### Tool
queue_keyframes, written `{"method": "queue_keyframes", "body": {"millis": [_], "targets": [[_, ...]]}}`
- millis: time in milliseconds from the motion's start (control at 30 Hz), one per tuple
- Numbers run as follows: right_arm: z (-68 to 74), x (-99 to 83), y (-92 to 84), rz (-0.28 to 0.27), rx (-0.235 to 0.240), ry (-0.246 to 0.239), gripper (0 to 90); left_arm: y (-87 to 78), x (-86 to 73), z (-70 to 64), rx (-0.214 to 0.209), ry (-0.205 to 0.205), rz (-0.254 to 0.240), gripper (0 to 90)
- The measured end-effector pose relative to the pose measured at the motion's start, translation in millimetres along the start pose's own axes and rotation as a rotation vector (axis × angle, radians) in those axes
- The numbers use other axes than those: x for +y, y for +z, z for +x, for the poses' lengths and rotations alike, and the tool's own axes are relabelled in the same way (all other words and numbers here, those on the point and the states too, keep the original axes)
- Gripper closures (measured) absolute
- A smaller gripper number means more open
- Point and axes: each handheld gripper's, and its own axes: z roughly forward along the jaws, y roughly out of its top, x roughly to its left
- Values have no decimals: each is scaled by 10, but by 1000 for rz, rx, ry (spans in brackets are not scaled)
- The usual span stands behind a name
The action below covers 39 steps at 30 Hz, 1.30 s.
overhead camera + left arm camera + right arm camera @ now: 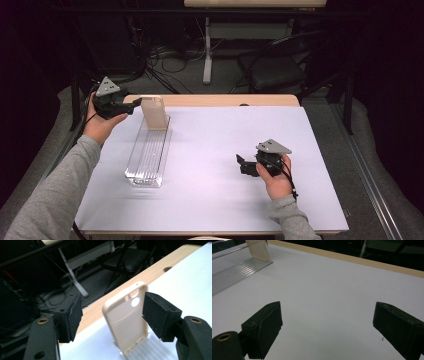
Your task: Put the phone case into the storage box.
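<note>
White-covered table with pale wood far edge (225, 165) spans centre of high view. Long clear ribbed plastic tray (148, 157) lies left of centre, running top to bottom of frame. Beige rectangular phone case with camera cut-out (153, 113) stands upright at tray's upper end, upper left of frame. Left gripper (131, 104) just left of case; in left gripper view jaws stand apart on either side of case (125, 325), pads not pressing it. Right gripper (240, 164) right of centre, low over bare table, jaws wide apart, nothing between.
</note>
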Motion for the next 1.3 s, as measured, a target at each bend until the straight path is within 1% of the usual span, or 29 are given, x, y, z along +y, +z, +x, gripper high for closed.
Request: {"method": "queue_keyframes", "body": {"millis": [200,233,400,433,500,533,633,733,800,933,1033,1067,1133,1233,1300], "targets": [[-21,3,-27,-3,-3,10,81,-42,38,-47,-30,-48,-6,299],[-22,3,-30,-4,-3,10,81,-51,43,-52,-37,-64,-9,299],[-26,2,-38,-4,-4,4,81,-86,69,-76,-96,-128,-32,286],[-25,2,-39,-4,-4,4,81,-93,76,-86,-114,-139,-34,286],[-25,2,-42,-3,-7,2,81,-103,86,-107,-135,-147,-35,286],[-24,3,-44,-5,-6,2,81,-110,92,-121,-142,-145,-30,286],[-27,3,-54,-6,-8,0,81,-130,106,-176,-157,-123,-17,285],[-36,3,-62,-3,-11,3,81,-149,117,-229,-172,-112,-1,286],[-41,2,-66,-2,-11,0,81,-161,126,-258,-191,-111,-1,286],[-52,3,-77,2,-13,-2,81,-179,140,-316,-212,-105,-2,276],[-63,0,-93,6,-13,-2,81,-187,147,-363,-209,-90,7,267],[-67,-1,-97,3,-15,-3,82,-192,151,-382,-203,-79,10,266],[-74,-1,-107,7,-17,-6,81,-205,158,-419,-193,-71,16,266],[-75,3,-122,5,-17,-8,81,-221,156,-467,-197,-82,11,249],[-72,8,-136,3,-16,-7,81,-229,150,-494,-199,-98,8,229]]}}
